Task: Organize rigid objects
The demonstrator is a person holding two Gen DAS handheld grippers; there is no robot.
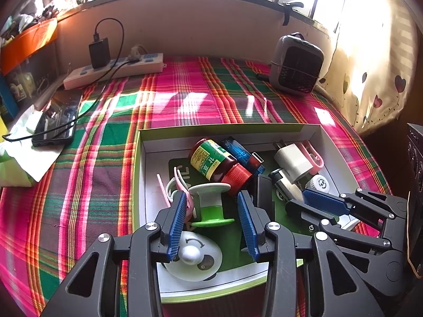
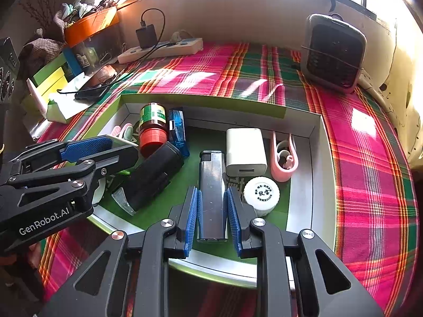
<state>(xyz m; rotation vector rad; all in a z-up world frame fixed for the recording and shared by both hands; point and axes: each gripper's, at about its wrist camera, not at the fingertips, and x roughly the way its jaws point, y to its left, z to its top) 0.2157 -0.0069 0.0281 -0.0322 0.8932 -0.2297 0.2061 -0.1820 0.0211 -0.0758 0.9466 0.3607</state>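
A shallow green-rimmed box (image 1: 142,174) (image 2: 304,132) on the plaid cloth holds several small items. My left gripper (image 1: 211,211) is open, its jaws on either side of a green-and-white spool (image 1: 211,200), with a white round gadget (image 1: 193,256) below. My right gripper (image 2: 211,211) has its pads close around a silver lighter (image 2: 211,185) lying in the box; I cannot tell if they touch. Also in the box: a red-capped jar (image 2: 153,126), a blue lighter (image 2: 178,129), a black cylinder (image 2: 153,174), a white charger (image 2: 246,150), a pink clip (image 2: 285,155), a white cap (image 2: 261,192).
A small heater (image 2: 333,52) stands at the back right. A power strip with a black charger (image 1: 116,68) lies at the back left, a phone (image 1: 58,119) on paper at the left. Boxes and clutter (image 2: 66,60) stack along the left edge.
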